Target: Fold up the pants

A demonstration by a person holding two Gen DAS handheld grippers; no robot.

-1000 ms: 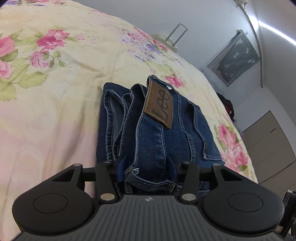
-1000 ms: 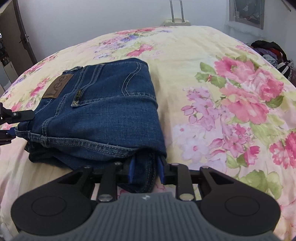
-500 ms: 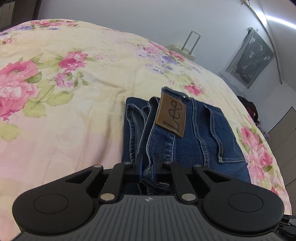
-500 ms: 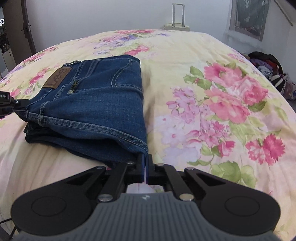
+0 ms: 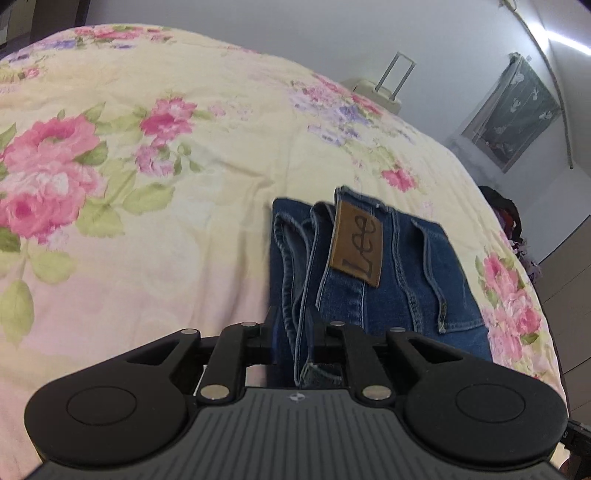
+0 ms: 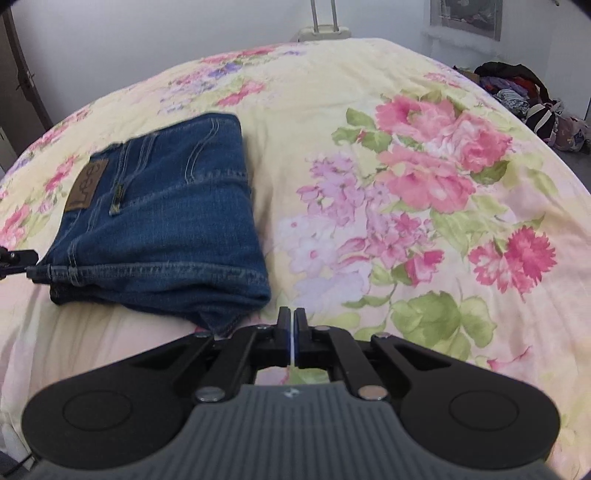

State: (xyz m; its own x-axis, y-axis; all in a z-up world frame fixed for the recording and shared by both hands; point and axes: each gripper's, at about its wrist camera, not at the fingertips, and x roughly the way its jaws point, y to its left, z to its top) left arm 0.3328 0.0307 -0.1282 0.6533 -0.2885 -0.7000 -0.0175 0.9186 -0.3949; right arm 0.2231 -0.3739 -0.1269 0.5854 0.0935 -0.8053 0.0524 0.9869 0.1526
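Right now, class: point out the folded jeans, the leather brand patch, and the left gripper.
folded jeans (image 6: 177, 229), right wrist view, on the top denim panel.
leather brand patch (image 5: 356, 243), left wrist view, patch centre.
left gripper (image 5: 295, 325), left wrist view, between fingertips clamping denim.

Soft, even daylight fills both views; a bright light strip (image 5: 567, 38) glares at upper right in the left view. Fisheye bending curves the bed (image 6: 369, 110), and motion blur smears its edges.

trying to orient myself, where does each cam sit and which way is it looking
Left wrist: on the left gripper, facing along the jeans it clamps at the waistband corner, floral bedspread beyond.
Right wrist: on the right gripper, shut and empty, beside the jeans' near corner.
Shared: jeans, bedspread, suitcase.
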